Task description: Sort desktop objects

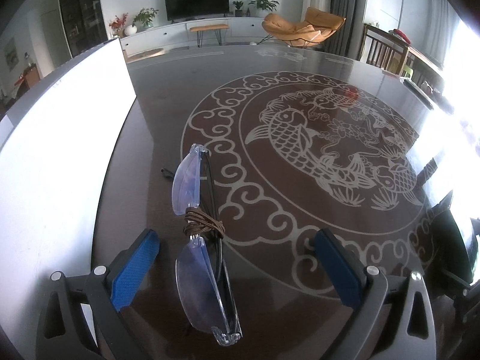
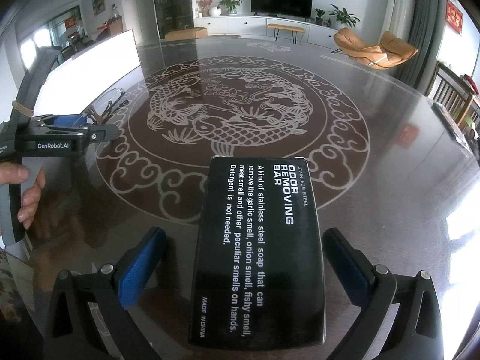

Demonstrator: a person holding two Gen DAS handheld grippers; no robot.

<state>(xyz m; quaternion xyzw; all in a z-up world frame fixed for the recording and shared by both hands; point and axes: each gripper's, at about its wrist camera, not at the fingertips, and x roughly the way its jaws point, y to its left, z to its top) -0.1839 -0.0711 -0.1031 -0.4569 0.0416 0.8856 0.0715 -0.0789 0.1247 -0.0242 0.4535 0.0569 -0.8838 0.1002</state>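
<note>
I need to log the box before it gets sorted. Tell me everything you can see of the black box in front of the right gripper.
The black box is a flat rectangular carton, cardboard by its look, closed, lying face up on the glossy patterned table. White print reads "Stainless steel odor removing bar", a soap description and "Made in China". It lies lengthwise between the fingers of the right gripper, which stand open and apart from its sides.

Both tools (image 1: 237,258) (image 2: 244,259) wide open.
</note>
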